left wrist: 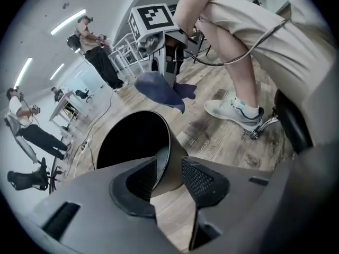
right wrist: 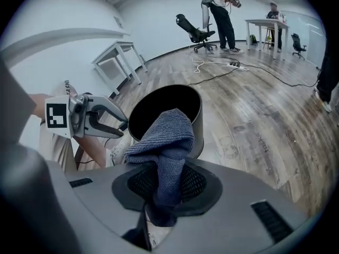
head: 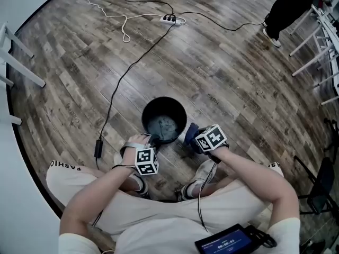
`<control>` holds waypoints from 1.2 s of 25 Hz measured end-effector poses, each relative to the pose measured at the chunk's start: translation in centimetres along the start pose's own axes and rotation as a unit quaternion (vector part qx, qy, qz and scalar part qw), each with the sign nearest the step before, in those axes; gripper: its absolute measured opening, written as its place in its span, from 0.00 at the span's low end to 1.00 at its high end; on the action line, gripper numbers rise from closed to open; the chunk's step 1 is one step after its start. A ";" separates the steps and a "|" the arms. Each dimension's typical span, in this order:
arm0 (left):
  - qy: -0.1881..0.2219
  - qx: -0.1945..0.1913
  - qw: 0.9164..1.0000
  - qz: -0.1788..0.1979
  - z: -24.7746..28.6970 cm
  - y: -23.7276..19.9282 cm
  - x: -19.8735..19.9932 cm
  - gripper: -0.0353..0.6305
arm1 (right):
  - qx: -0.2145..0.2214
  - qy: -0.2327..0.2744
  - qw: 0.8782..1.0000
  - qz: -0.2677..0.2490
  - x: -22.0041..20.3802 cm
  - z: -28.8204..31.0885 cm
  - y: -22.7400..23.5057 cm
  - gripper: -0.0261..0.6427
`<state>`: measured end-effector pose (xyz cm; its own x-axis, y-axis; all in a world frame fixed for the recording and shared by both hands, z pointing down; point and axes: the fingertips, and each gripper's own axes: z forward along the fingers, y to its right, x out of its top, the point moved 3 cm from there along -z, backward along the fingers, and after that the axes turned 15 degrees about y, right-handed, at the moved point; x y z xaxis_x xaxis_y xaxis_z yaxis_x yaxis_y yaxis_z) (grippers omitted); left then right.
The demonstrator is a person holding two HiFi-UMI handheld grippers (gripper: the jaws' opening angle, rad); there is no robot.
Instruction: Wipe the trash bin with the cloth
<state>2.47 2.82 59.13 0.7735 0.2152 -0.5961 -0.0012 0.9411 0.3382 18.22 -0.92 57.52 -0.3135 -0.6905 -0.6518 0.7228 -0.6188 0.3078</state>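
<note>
The person sits over the wooden floor point(head: 228, 73) with a tool in each hand, both angled down. At the left, the left tool point(left wrist: 169, 168) is at the near-left rim of the trash bin point(head: 164, 98). Its jaws are only partly closed and straddle the bin's thin wall, one pad inside the black hollow and the other against the outer face. The wall fills the narrow space between them with no clear gap showing, so the tool pinches the rim. Its marker cube point(head: 146, 161) sits just behind, over the person's knee.

The bin itself stands upright on the floor between the two tools, right in front of the person's shoes. It is round and black, and its bottom shows a dull grey-blue patch in the head view.

At the right, the right tool point(right wrist: 168, 181) has its pads pressed together on the cloth point(right wrist: 164, 136). The cloth is a dark blue ribbed one, caught in the middle. One bunched fold stands up past the jaw tips and a short tail hangs out behind them. The cloth is held just beside the bin's right rim, outside it and close to the wall; whether it touches the wall I cannot tell.
</note>
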 end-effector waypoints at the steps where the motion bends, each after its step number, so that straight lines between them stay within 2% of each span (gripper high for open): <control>1: 0.000 -0.001 1.000 0.006 0.1 -0.2 -0.1 0.26 | 0.005 -0.006 1.000 0.001 -0.3 0.6 -0.3 0.16; 5: -0.002 -0.003 1.000 0.014 0.5 -0.3 -0.2 0.26 | 0.013 -0.015 1.000 0.022 -1.3 2.9 -1.3 0.16; 11: -0.018 -0.003 1.000 -0.004 3.5 -0.4 -1.4 0.26 | -0.018 0.009 0.997 0.076 -2.6 5.3 -0.4 0.16; 15: -0.034 -0.024 0.997 0.057 3.8 -0.1 -2.0 0.20 | -0.032 0.021 0.991 0.125 -3.2 7.0 0.6 0.16; 19: -0.037 -0.043 0.996 0.069 4.0 0.0 -1.6 0.19 | -0.036 0.019 0.993 0.113 -4.7 8.6 1.3 0.16; 24: -0.029 -0.068 0.994 0.083 4.0 0.0 -1.6 0.17 | -0.043 0.021 0.991 0.124 -7.3 11.9 3.5 0.16; 30: -0.022 -0.079 0.992 0.096 4.2 0.2 -1.7 0.16 | -0.048 0.030 0.990 0.127 -11.6 16.7 7.1 0.16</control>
<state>3.86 1.54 63.24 0.7758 0.3863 -0.4988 -0.2482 0.9138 0.3216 16.74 -3.53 78.85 -0.0782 -0.7944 -0.6023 0.8295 -0.3870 0.4027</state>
